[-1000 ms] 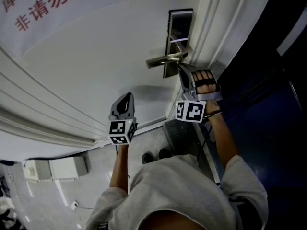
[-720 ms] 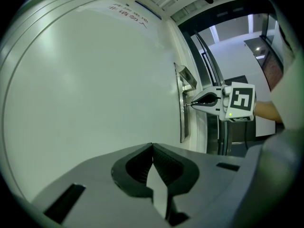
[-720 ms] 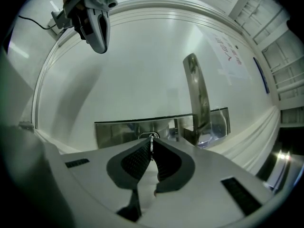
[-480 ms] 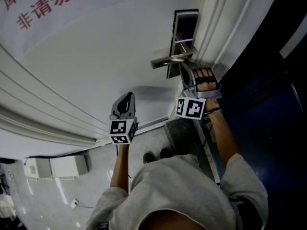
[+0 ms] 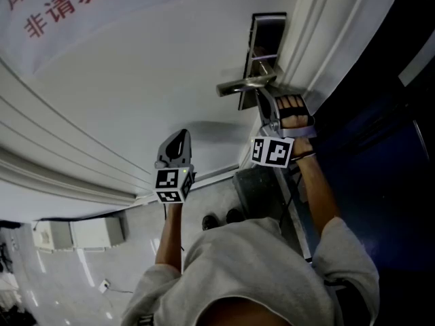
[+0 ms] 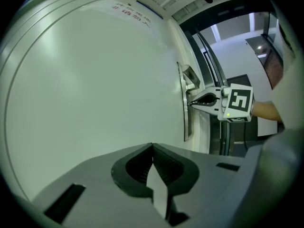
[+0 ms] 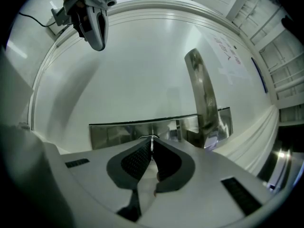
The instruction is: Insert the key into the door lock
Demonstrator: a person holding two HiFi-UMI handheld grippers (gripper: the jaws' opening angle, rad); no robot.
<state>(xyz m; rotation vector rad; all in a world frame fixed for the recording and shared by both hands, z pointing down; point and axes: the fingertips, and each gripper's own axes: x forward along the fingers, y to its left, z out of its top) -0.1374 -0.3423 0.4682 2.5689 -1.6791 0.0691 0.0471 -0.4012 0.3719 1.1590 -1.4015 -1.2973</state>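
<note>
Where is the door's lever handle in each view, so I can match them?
Head view: lever handle, upper right of centre, pointing left.
Left gripper view: right of centre, small, sticking out from the door.
Right gripper view: upright bar, right of centre.
Shared landmark: steel lock plate behind it.

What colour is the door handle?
Shiny silver metal door handle; clearest in the right gripper view.

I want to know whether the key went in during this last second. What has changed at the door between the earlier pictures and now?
Nothing visibly changed. The right gripper stays at the lock plate below the door handle, fingers shut on what looks like the key; the left gripper stays shut, clear of the door. Only the head view's framing shifted slightly.
</note>
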